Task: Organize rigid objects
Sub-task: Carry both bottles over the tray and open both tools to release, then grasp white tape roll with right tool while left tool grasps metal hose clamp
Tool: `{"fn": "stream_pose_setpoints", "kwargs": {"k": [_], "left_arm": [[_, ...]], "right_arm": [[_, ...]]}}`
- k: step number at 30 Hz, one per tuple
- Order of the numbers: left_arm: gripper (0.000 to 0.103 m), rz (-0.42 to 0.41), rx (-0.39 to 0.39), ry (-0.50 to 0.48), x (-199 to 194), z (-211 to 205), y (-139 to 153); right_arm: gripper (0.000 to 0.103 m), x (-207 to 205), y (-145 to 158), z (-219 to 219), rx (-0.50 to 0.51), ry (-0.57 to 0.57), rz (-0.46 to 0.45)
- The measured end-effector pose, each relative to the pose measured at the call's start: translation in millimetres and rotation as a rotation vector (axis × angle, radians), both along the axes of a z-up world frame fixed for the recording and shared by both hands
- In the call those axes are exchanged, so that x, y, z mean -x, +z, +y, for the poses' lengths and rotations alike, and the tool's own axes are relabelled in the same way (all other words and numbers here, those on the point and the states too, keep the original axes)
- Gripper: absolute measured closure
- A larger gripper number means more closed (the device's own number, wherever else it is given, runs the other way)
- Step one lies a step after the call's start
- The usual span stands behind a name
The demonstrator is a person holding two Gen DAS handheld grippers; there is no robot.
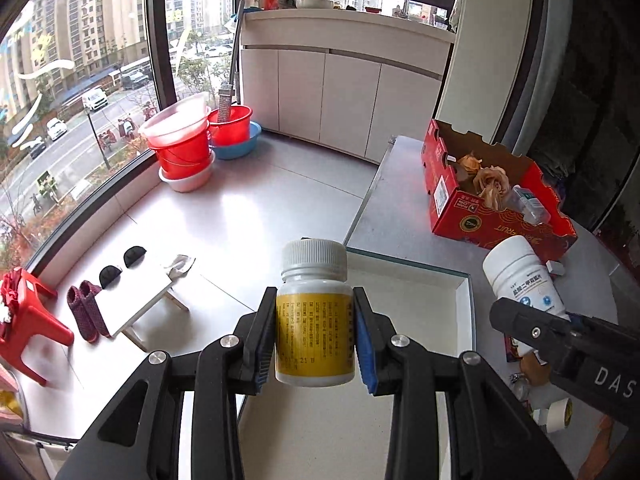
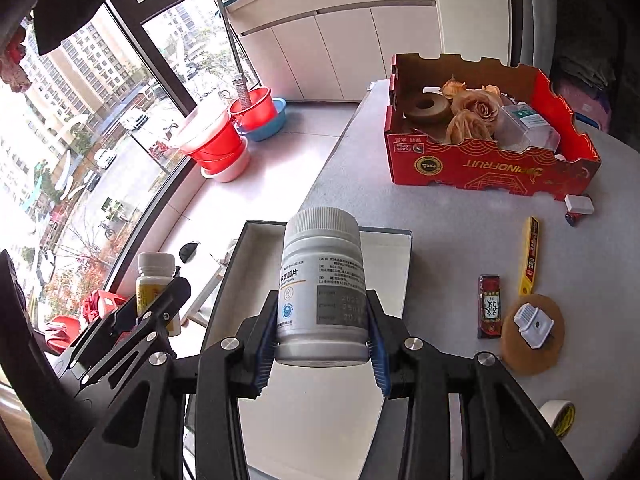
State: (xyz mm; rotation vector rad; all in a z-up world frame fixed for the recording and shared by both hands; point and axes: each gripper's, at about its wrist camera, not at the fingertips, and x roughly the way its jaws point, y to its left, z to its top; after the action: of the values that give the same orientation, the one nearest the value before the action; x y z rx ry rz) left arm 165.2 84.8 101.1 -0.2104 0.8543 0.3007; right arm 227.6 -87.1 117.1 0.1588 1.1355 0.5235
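The left gripper (image 1: 315, 340) pinches a yellow-labelled bottle (image 1: 315, 322) between its blue pads, cap up, above the near edge of a shallow white tray (image 1: 466, 304). The right gripper (image 2: 322, 344) pinches a white bottle (image 2: 323, 292) the same way, over that tray (image 2: 400, 264) as its own camera sees it.

Only the right wrist view shows the loose things on the grey table (image 2: 440, 220) at 3 o'clock of the white bottle: a yellow knife (image 2: 529, 256), a dark red packet (image 2: 489, 306) and a brown disc (image 2: 532, 336) with a small white clip (image 2: 534, 326) on it. Only the left wrist view shows the floor at 9 o'clock: a red stool (image 1: 30, 316), a small white bench (image 1: 136, 292) and slippers (image 1: 86, 312).

The red cardboard box (image 2: 480, 164) at 1 o'clock holds dried roses (image 2: 470, 114), a brown ring (image 2: 427, 109) and a clear plastic case (image 2: 528, 128). The tray holds nothing that I can see (the bottles and grippers cover much of its floor).

A roll of tape (image 2: 558, 416) is cut off by the right gripper's frame. The left view gives only blurred scraps beside its own roll (image 1: 554, 414), and the small items by the box corner (image 2: 578, 206) are hard to make out.
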Motion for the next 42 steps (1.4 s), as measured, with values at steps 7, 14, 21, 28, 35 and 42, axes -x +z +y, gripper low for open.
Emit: {"fn": "stream_pose_setpoints", "kwargs": {"k": [7,14,21,28,35,42], "left_arm": [[0.065,0.069,0.021,0.018,-30.6,11.1,-39.9],[0.065,0.117,0.031,0.013,-38.7,12.3,-63.7],[0.028,0.153,0.025,-0.023,-40.4,7.4,-78.6],[0.000,0.114,0.059,0.011,-22.5,14.3,-65.2],[0.000,0.087,0.082,-0.095,14.2,-26.1,-43.4],[0.000,0.116,0.050,-0.323,65.0,-129.1,-44.8]], "right_arm": [[0.062,-20.1,-41.7,28.2,0.040,0.014,0.052],[0.062,-27.5,-62.3,34.9,0.073,0.020,0.074],[0.059,-27.3,-71.9,37.0,0.103,0.037,0.093],[0.015,-19.5,-53.3,-3.9,0.058,-0.041,0.062],[0.015,22.8,-34.5,-82.6,0.046,-0.140,0.060],[0.015,99.7,-62.9,-198.5,0.117,-0.345,0.137]]}}
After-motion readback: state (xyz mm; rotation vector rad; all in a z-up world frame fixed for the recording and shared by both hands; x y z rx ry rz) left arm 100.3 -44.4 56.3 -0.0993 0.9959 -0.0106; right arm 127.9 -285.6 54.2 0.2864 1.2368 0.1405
